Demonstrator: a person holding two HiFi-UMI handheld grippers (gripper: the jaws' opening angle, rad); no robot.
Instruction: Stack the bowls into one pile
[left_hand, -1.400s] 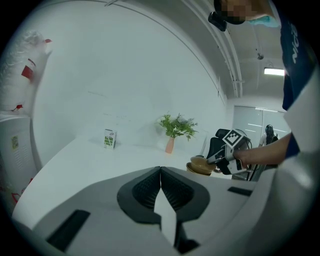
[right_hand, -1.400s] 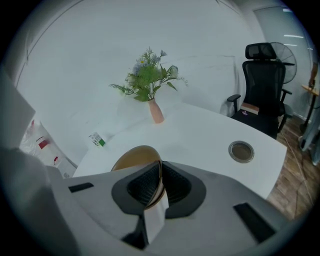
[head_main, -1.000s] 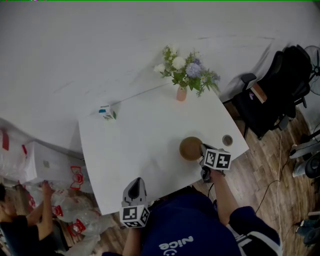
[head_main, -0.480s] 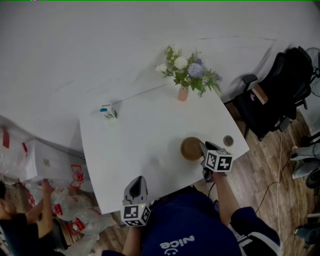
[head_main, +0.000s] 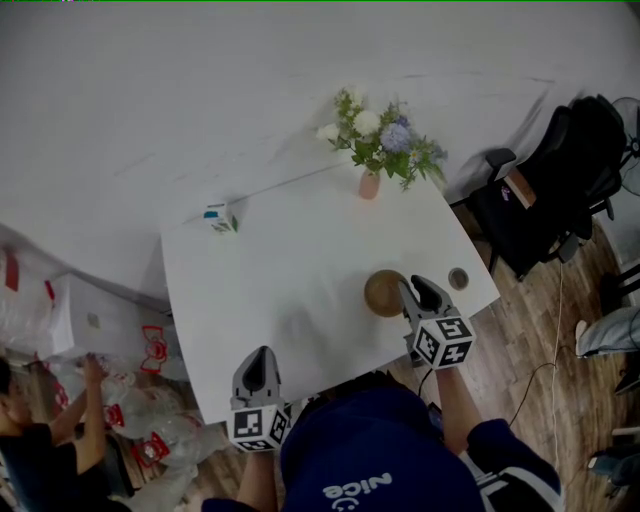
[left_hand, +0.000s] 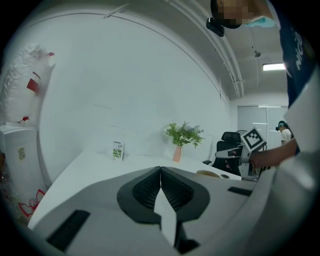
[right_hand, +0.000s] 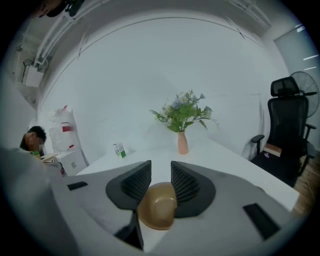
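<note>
Brown bowl (head_main: 384, 293) standing on the worktop (head_main: 290, 270) directly beneath the right tool (head_main: 415, 290), jaws just opened wide, pads clear of the bowl's rim, nothing gripped, left tool (head_main: 257, 365) fully closed and empty, well apart from the bowl.

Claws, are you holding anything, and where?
Nothing. Left claw is shut, empty. Right claw has just been opening; the brown bowl shows between its jaws, ungripped.

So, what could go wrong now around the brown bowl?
The right gripper has just been opening its fingers; the brown bowl lies free below them. Pulling back low might clip its rim and push it. The bowl sits near the table edge, so a nudge may drop it.
</note>
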